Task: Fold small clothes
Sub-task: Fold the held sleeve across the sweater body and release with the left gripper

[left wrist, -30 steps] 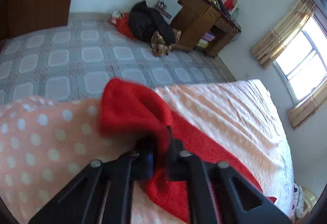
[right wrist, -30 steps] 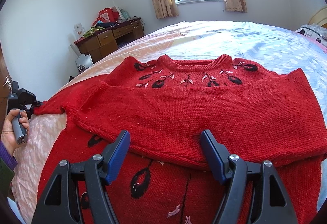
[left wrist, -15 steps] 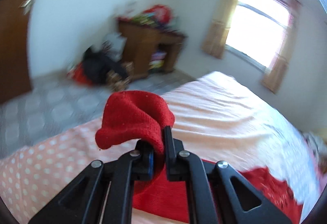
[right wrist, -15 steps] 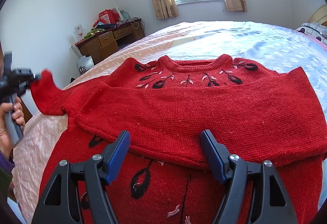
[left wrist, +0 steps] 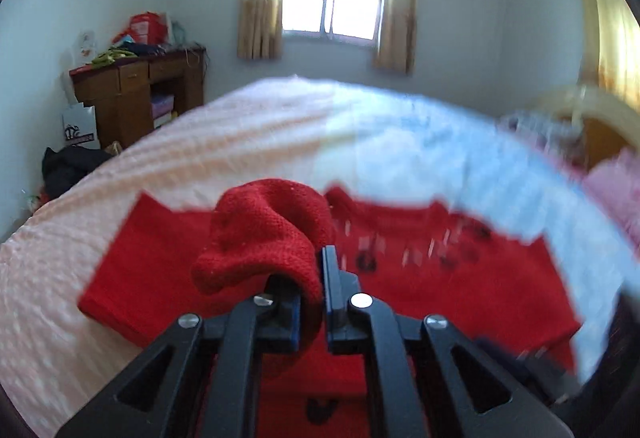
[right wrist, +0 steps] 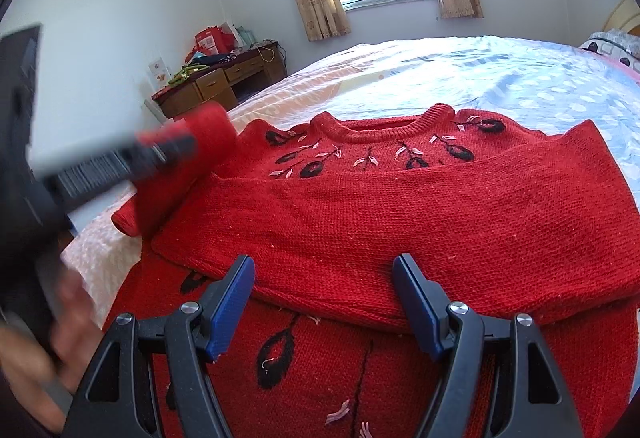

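Note:
A red knit sweater [right wrist: 400, 206] with black leaf embroidery lies flat on the bed, collar toward the window. One sleeve [right wrist: 460, 238] is folded across its chest. My left gripper [left wrist: 316, 278] pinches the cuff of the other sleeve [left wrist: 264, 234] and holds it lifted over the sweater's left side; its jaws are starting to open with the cuff still pressed between them. In the right wrist view that left gripper [right wrist: 176, 146] is blurred, with the red cuff [right wrist: 208, 130] at its tip. My right gripper [right wrist: 324, 270] hovers open above the folded sleeve's lower edge, holding nothing.
The bed [left wrist: 240, 142] has a peach dotted cover on the left and a pale blue one on the right. A wooden desk [left wrist: 136, 94] with clutter stands by the wall, with dark clothes [left wrist: 68, 166] on the floor. A person's hand [right wrist: 48, 350] grips the left tool.
My left gripper has swung in from the bed's left edge over the sweater, rolling as it went and carrying the sleeve cuff up and inward. The right gripper has stayed still.

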The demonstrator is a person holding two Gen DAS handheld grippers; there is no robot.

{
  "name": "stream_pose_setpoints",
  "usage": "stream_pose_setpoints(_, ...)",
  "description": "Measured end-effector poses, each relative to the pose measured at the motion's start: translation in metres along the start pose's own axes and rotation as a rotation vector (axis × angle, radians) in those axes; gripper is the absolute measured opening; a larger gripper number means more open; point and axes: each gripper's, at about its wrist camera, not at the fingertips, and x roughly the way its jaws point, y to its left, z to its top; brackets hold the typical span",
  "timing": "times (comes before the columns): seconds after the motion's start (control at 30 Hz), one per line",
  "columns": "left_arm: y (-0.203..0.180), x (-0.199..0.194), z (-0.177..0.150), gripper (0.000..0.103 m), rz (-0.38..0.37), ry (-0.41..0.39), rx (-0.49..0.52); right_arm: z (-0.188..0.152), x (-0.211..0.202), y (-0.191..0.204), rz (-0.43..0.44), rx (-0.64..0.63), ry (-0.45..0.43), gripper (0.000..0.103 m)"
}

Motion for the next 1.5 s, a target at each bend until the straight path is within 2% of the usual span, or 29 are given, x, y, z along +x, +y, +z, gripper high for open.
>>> stream_pose_setpoints(0.07, 0.001, 0.003, -0.007, 0.019, 0.004, 0.043, 0.026, 0.000, 0.000, 0.000, 0.001, 0.000, 0.001, 0.072)
stream_pose_setpoints(0.1, 0.004, -0.001, -0.013, 0.038, 0.003, 0.071, 0.029, 0.000, 0.000, 0.000, 0.002, 0.001, 0.000, 0.072)
stream_pose_setpoints(0.13, 0.009, -0.004, -0.015, 0.067, 0.003, 0.083, 0.023, 0.000, 0.000, 0.000, 0.004, 0.004, 0.000, 0.072)
stream_pose_setpoints(0.17, 0.013, -0.008, -0.019, 0.077, 0.007, 0.077, 0.012, 0.000, 0.000, -0.001, 0.008, 0.008, 0.001, 0.072)
stream_pose_setpoints(0.23, 0.032, -0.033, -0.027, 0.087, 0.035, 0.013, -0.025, 0.001, 0.000, -0.002, 0.016, 0.019, 0.006, 0.072)
stream_pose_setpoints(0.3, 0.051, -0.044, -0.039, 0.094, 0.051, 0.007, -0.072, 0.004, 0.000, -0.003, 0.022, 0.032, 0.022, 0.072)
stream_pose_setpoints(0.4, 0.077, -0.039, -0.060, 0.094, 0.111, 0.057, -0.139, 0.015, 0.002, -0.006, 0.027, 0.077, 0.069, 0.072)
stream_pose_setpoints(0.47, 0.093, -0.029, -0.071, 0.092, 0.111, 0.112, -0.216, 0.028, -0.004, -0.006, 0.061, 0.170, 0.055, 0.072)
stream_pose_setpoints(0.5, 0.100, -0.030, -0.076, 0.093, 0.084, 0.099, -0.258, 0.033, -0.007, -0.003, 0.081, 0.194, 0.044, 0.072)
stream_pose_setpoints(0.57, 0.099, -0.035, -0.077, 0.095, 0.079, 0.048, -0.282, 0.048, -0.006, 0.012, 0.111, 0.186, 0.040, 0.072)
stream_pose_setpoints(0.67, 0.083, -0.025, -0.078, 0.101, 0.132, 0.059, -0.214, 0.065, 0.008, 0.054, 0.144, 0.038, 0.063, 0.072)
stream_pose_setpoints(0.73, 0.073, -0.023, -0.078, 0.102, 0.171, 0.072, -0.169, 0.070, 0.026, 0.086, 0.144, -0.102, 0.119, 0.072)
stream_pose_setpoints(0.83, 0.080, -0.029, -0.080, 0.102, 0.129, 0.057, -0.209, 0.068, 0.062, 0.121, 0.093, -0.272, 0.225, 0.072)
stream_pose_setpoints(0.9, 0.086, -0.034, -0.081, 0.103, 0.093, 0.040, -0.241, 0.064, 0.087, 0.130, 0.086, -0.324, 0.314, 0.072)
stream_pose_setpoints(0.93, 0.087, -0.035, -0.081, 0.102, 0.087, 0.037, -0.247, 0.062, 0.093, 0.131, 0.071, -0.341, 0.329, 0.070)
stream_pose_setpoints(0.97, 0.088, -0.036, -0.082, 0.103, 0.085, 0.037, -0.249, 0.060, 0.095, 0.131, 0.044, -0.359, 0.320, 0.046)
stream_pose_setpoints(1.0, 0.087, -0.035, -0.082, 0.103, 0.089, 0.038, -0.245, 0.061, 0.094, 0.130, 0.021, -0.367, 0.309, 0.027)
stream_pose_setpoints(1.03, 0.086, -0.035, -0.082, 0.103, 0.091, 0.039, -0.242, 0.064, 0.091, 0.126, 0.026, -0.344, 0.305, 0.006)
stream_pose_setpoints(1.13, 0.086, -0.031, -0.081, 0.103, 0.093, 0.041, -0.240, 0.078, 0.064, 0.101, 0.117, -0.195, 0.219, 0.006)
stream_pose_setpoints(1.3, 0.086, -0.031, -0.082, 0.103, 0.096, 0.042, -0.238, 0.085, 0.013, 0.037, 0.185, 0.040, 0.078, 0.006)
stream_pose_setpoints(1.4, 0.085, -0.029, -0.082, 0.103, 0.105, 0.045, -0.234, 0.073, -0.008, -0.005, 0.125, 0.120, 0.016, 0.006)
stream_pose_setpoints(1.5, 0.085, -0.027, -0.082, 0.103, 0.111, 0.048, -0.231, 0.061, -0.014, -0.039, 0.075, 0.190, 0.026, 0.006)
